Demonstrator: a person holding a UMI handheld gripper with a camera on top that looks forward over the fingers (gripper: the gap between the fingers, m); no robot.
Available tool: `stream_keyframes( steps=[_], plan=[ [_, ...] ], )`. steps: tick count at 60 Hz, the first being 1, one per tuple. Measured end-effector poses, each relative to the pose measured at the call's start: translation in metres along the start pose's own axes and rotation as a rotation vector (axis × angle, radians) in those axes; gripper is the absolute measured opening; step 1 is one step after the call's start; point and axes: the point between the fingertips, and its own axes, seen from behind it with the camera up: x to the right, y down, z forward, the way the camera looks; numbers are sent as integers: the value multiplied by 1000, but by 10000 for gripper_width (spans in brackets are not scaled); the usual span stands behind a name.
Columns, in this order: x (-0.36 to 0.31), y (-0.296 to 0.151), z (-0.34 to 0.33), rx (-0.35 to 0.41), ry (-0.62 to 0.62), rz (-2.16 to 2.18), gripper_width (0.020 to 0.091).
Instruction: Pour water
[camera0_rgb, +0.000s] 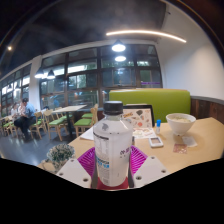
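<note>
Gripper (112, 166) clamped on a clear bottle (113, 148), both pink pads (87, 160) pressed tight on its sides. Bottle upright between the fingers, white cap (114, 107) on top, label around the middle. Beyond, a wooden table (200, 135) with a white bowl (181, 123), a remote (156, 141) and a printed sheet (141, 131) beside it. Small plant (61, 154) near the left finger. Green bench (160, 101) behind the table. Person (21, 113) sitting far off by the windows.

The water bottle (113, 148) is clear glossy plastic with a paper-like label. The table (205, 135) looks like smooth pale wood. The bowl (181, 123) looks glazed.
</note>
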Motion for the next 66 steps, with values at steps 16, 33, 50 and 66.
stream_keyframes(
  steps=[16, 33, 50, 66],
  plan=[
    [-6, 13, 12, -3, -34, -52, 435],
    [10, 8, 1, -67, 41, -66, 856],
    [4, -23, -121, 2, 68, -8, 829],
    [-19, -25, -241, 32, 36, -4, 821]
  ],
)
